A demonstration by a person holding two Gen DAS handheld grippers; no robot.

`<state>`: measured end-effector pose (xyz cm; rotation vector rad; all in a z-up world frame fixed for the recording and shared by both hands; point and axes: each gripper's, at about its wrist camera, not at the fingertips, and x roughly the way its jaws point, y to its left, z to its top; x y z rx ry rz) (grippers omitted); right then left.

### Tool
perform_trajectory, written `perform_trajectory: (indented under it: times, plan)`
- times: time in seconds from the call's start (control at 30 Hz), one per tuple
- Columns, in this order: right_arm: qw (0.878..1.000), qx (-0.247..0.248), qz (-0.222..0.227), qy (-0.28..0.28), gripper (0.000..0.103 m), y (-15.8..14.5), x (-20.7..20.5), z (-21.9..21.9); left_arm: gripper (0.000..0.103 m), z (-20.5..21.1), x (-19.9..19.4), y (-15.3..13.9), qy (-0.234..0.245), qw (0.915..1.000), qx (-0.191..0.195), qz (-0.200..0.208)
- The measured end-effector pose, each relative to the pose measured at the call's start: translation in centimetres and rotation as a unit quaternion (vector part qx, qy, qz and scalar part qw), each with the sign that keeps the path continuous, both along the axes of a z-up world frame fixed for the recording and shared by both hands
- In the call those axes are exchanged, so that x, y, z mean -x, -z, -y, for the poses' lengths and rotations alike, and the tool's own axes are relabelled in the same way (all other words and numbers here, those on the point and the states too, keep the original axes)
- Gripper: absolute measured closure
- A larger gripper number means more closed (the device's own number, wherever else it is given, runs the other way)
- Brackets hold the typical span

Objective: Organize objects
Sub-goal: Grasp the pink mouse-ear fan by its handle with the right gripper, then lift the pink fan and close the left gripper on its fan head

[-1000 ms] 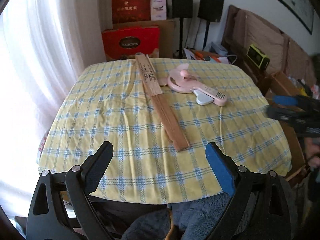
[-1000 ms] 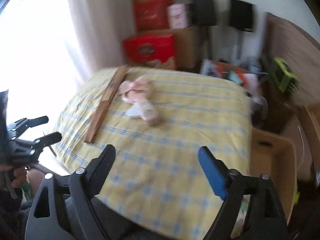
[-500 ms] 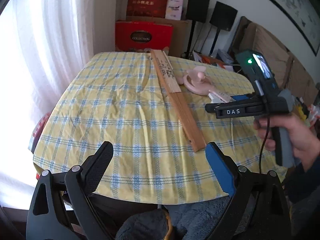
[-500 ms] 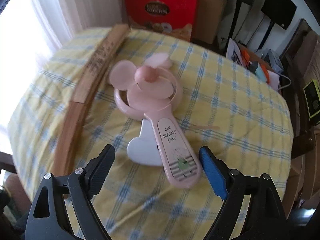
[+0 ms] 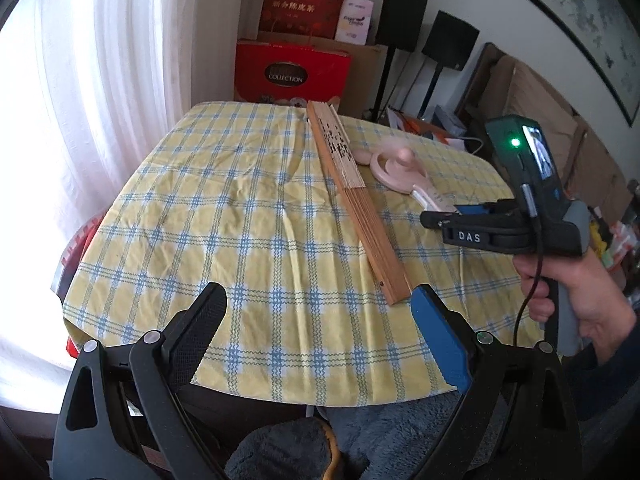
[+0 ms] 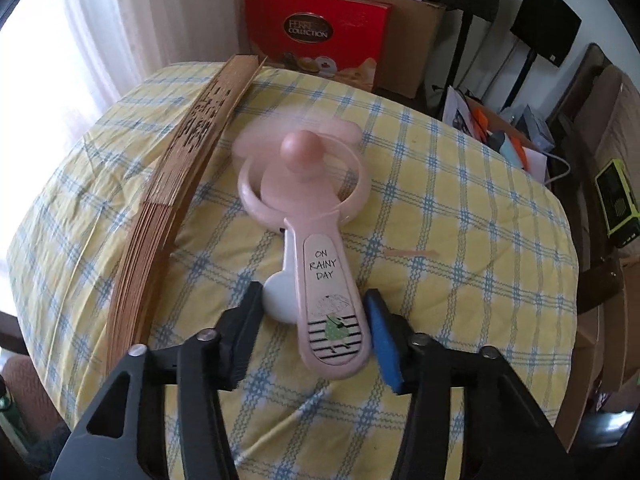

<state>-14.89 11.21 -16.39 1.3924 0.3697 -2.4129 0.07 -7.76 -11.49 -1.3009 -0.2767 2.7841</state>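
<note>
A pink hand-held fan point(image 6: 316, 248) marked "ON RAINY DAY" lies on the yellow checked tablecloth point(image 6: 460, 240); its blades look blurred. A white heart-shaped piece point(image 6: 276, 292) sits under its handle. My right gripper point(image 6: 310, 312) has closed in around the handle, with both pads beside or touching it. The same fan point(image 5: 400, 168) and right gripper point(image 5: 456, 216) show in the left wrist view. A long folded wooden fan point(image 5: 352, 200) lies diagonally left of the pink fan. My left gripper point(image 5: 320, 312) is open and empty above the table's near edge.
Red gift boxes point(image 5: 292, 72) and cardboard boxes stand behind the table. Black speakers on stands point(image 5: 448, 40) are at the back right. A white curtain point(image 5: 100, 80) hangs at the left. A green device point(image 6: 616, 204) sits right of the table.
My right gripper moved in over the table and narrowed its jaws around the pink fan's handle. The left gripper moved slightly closer and stayed open.
</note>
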Motion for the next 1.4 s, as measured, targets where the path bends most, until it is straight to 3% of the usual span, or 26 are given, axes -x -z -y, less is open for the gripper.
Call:
perform_trajectory:
  times: [0.07, 0.27, 0.77, 1.03, 1.17, 1.4]
  plan:
    - [1.0, 0.002, 0.001, -0.005, 0.066, -0.2, -0.4, 0.0, 0.01, -0.1, 0.0, 0.0, 0.0, 1.0, 0.0, 0.001]
    - [1.0, 0.01, 0.011, -0.017, 0.066, -0.3, -2.3, -0.9, 0.01, -0.3, 0.0, -0.4, 0.003, 1.0, -0.001, 0.003]
    - [0.995, 0.01, 0.02, -0.096, 0.066, -0.5, -11.9, -5.2, 0.01, -2.3, 0.1, -1.2, 0.005, 0.9992, 0.034, 0.018]
    - [0.996, 0.022, 0.011, -0.087, 0.066, -0.5, -15.9, -8.1, 0.01, -5.1, -0.8, -2.2, 0.042, 0.9979, 0.039, 0.028]
    - [0.997, 0.055, 0.006, -0.061, 0.066, -0.5, -16.9, -9.5, 0.01, -7.7, -1.2, -2.4, 0.065, 0.9946, 0.074, 0.034]
    - [0.993, 0.11, -0.003, -0.033, 0.066, -0.4, -17.9, -11.4, 0.008, -11.9, -1.3, -2.7, 0.114, 0.9878, 0.101, 0.033]
